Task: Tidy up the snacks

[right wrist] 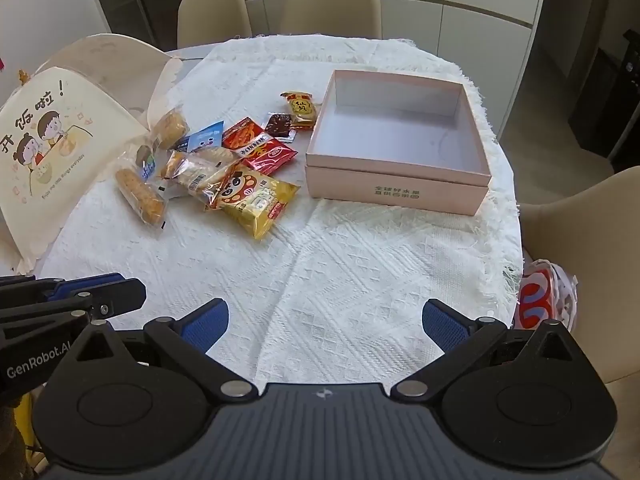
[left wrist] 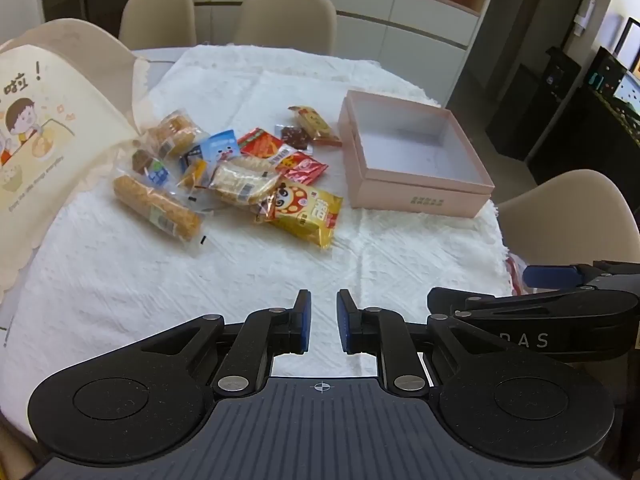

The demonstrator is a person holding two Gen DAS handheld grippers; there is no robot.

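A pile of wrapped snacks (left wrist: 240, 168) (right wrist: 224, 160) lies on the white tablecloth left of centre, with a yellow panda-printed pack (left wrist: 308, 208) (right wrist: 256, 200) nearest to me. To its right stands a pink box (left wrist: 420, 198) (right wrist: 396, 194) with no lid and nothing inside. My left gripper (left wrist: 324, 300) hovers over the near cloth, well short of the pile, its jaws shut with nothing between them. My right gripper (right wrist: 326, 308) is beside it, also over bare cloth near the table's front edge. Its jaws are spread wide open and hold nothing.
A cream cloth bag with a cartoon print (left wrist: 36, 128) (right wrist: 48, 140) leans at the table's left edge. Beige chairs ring the table (right wrist: 332, 4) (right wrist: 592, 240). A red and white bag (right wrist: 540, 300) hangs below the table's right edge.
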